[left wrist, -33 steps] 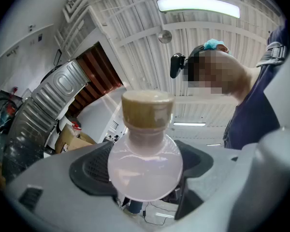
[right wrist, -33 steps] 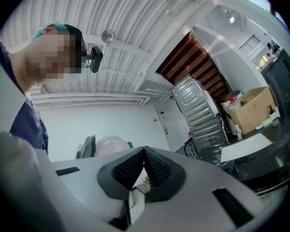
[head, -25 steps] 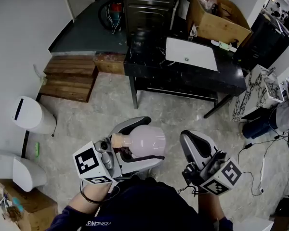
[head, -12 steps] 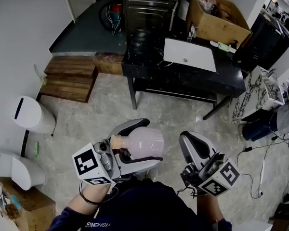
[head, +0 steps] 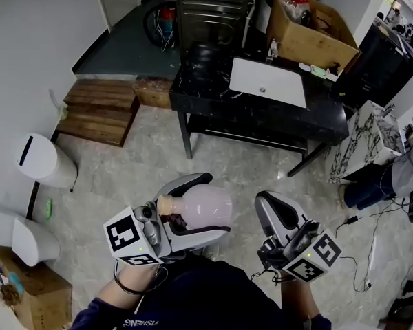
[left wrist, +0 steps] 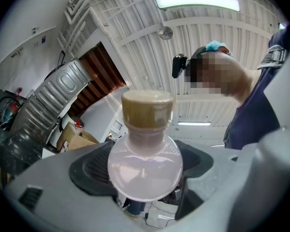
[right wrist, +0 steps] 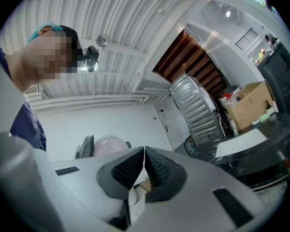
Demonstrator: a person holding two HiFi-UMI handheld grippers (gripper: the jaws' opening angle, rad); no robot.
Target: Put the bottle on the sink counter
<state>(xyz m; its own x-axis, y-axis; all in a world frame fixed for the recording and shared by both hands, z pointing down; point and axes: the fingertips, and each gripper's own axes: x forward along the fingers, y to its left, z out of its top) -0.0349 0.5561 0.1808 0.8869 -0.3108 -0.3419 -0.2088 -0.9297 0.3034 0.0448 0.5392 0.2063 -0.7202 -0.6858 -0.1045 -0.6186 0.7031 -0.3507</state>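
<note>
A pale pink round bottle (head: 205, 206) with a tan cap (head: 164, 204) lies sideways between the jaws of my left gripper (head: 210, 205), which is shut on it, low in the head view. In the left gripper view the bottle (left wrist: 145, 170) fills the middle, cap (left wrist: 147, 109) pointing toward the camera. My right gripper (head: 275, 210) hovers beside it to the right, shut with nothing between its pads (right wrist: 144, 166). The black sink counter (head: 213, 91) with its white basin (head: 268, 82) stands farther ahead across the floor.
A cardboard box (head: 310, 26) and a dark pot (head: 201, 52) sit on the counter. Wooden steps (head: 100, 108) lie to the left. White bins (head: 45, 160) stand along the left wall. A person (head: 409, 170) and cables are at the right edge.
The whole view has shifted slightly; the counter sits a little higher and left in frame. Both grippers keep their pose, the bottle still held.
</note>
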